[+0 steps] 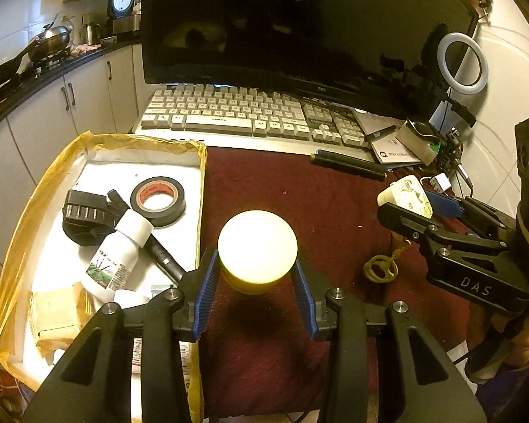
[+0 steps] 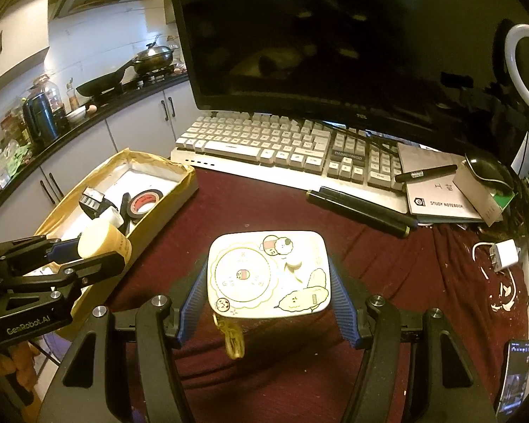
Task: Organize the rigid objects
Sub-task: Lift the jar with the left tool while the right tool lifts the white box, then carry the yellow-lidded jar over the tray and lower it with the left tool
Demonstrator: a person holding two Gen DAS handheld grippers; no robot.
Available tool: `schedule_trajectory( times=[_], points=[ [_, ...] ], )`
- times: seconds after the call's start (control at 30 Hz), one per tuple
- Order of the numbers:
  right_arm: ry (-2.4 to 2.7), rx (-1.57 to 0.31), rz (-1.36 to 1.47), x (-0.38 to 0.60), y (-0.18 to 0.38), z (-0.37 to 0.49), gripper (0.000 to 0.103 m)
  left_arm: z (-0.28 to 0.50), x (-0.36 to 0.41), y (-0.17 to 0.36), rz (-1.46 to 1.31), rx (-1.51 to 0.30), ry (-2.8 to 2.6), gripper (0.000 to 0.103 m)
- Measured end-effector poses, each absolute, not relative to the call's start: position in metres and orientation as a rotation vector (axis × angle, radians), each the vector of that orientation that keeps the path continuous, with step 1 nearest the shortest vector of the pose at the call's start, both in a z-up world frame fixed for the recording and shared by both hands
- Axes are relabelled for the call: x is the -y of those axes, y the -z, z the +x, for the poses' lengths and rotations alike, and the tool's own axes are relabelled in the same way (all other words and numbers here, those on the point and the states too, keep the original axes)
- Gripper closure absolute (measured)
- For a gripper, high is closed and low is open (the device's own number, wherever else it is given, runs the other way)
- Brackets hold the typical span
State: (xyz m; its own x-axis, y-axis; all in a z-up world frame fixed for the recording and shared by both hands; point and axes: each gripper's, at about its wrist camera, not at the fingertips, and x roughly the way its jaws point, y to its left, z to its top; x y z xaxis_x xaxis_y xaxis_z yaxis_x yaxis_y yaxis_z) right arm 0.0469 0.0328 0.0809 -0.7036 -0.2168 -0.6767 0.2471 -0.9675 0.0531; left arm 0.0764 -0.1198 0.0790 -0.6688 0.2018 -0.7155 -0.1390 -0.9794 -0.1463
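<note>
The left gripper (image 1: 257,275) fills the near edge of its own view, its blue pads (image 1: 208,282) pressed on either side of a round yellowish jar (image 1: 257,246) with a pale lid, held clear above the maroon cloth (image 1: 299,194); a dark shadow lies on the cloth beneath it. In the right wrist view the same jar (image 2: 102,243) shows at 9 o'clock, clamped in the left gripper (image 2: 84,250) just beside the box (image 2: 180,190).

The right gripper (image 2: 269,282) is closed on a white rounded case (image 2: 269,275) covered with cartoon stickers, a pad (image 2: 194,299) on each of its short sides. A yellow cord loop (image 2: 234,338) hangs from the case's near edge. From the left wrist view this case (image 1: 405,195) sits at 3 o'clock, held off the cloth in the right gripper (image 1: 416,208), with the loop (image 1: 381,268) dangling below.

At 9 o'clock of the jar in the left view lies the box (image 1: 28,211), lined in white, holding a tape roll (image 1: 157,201), a white bottle (image 1: 116,257) lying on its side, a black ribbed part (image 1: 84,215) and a black pen-like tube (image 1: 165,257).

At 12 o'clock a keyboard (image 1: 243,112) stands before a dark monitor (image 1: 299,24). At 1 o'clock a black rod (image 1: 347,164) lies on the cloth's far edge, with a notebook (image 1: 388,141) just beyond.
</note>
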Motion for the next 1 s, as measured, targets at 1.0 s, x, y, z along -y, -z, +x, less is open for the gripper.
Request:
schedule_trajectory(
  times=[1.0],
  points=[
    [2.665,-0.067,0.986,-0.012,-0.094,0.057,0.045,0.071,0.232,-0.103,-1.199,0.287,-2.903,0.064]
  ],
)
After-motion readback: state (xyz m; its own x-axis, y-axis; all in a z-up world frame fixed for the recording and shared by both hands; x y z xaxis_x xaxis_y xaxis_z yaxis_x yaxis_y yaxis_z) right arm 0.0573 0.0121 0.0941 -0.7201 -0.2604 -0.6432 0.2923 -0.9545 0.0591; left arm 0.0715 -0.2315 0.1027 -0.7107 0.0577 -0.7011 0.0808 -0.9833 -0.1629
